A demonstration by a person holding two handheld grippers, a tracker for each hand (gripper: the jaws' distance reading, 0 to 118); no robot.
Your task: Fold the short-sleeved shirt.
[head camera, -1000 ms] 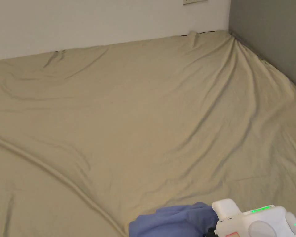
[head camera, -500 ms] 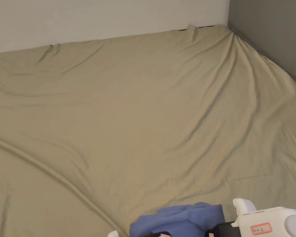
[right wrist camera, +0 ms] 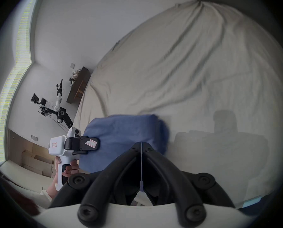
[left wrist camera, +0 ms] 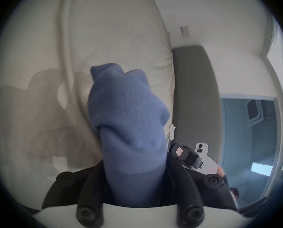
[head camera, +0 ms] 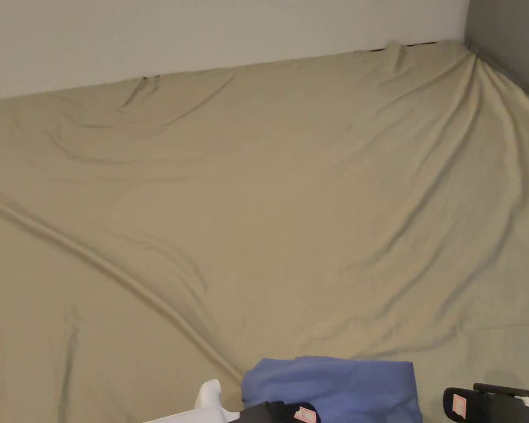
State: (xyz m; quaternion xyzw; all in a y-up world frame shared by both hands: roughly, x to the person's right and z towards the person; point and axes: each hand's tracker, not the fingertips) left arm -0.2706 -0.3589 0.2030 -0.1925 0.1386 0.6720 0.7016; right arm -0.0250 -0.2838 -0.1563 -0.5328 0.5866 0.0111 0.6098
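The bed (head camera: pixel 258 193) is seen from above by the head view. It is seen from low and close by both gripper views, and the blue shirt (head camera: pixel 335 385) is shared by all three.

Bed (head camera: pixel 291 182) under a wrinkled beige sheet (head camera: pixel 147 341), blue folded shirt (head camera: pixel 340 385) resting on it at 6 o'clock

A bedroom in a home. A wide bed (head camera: pixel 269 182) under a beige sheet fills the corner. A wooden shelf (right wrist camera: pixel 79 85) hangs nearby.
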